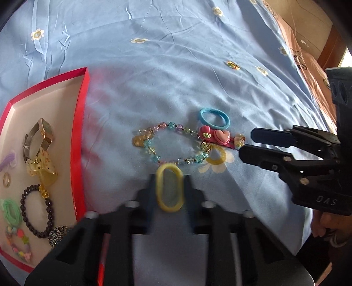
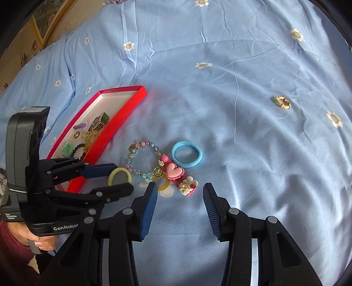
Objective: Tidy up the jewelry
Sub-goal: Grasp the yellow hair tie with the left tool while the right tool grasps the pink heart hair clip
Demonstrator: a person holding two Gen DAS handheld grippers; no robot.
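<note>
The left gripper point(image 1: 169, 189) is clamped on a yellow hair tie point(image 1: 169, 191); its thin, stretchy band could slip free. The right gripper point(image 2: 180, 198) stands apart, empty.

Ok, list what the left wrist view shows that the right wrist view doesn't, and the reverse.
Only the left wrist view: the bead bracelets at the near end of the red tray, and the pinecone charm. Only the right wrist view: the picture frames on the wall. Both: the yellow hair tie in the shut left hand-held gripper, the blue hair tie, heart clip and small ring.
</note>
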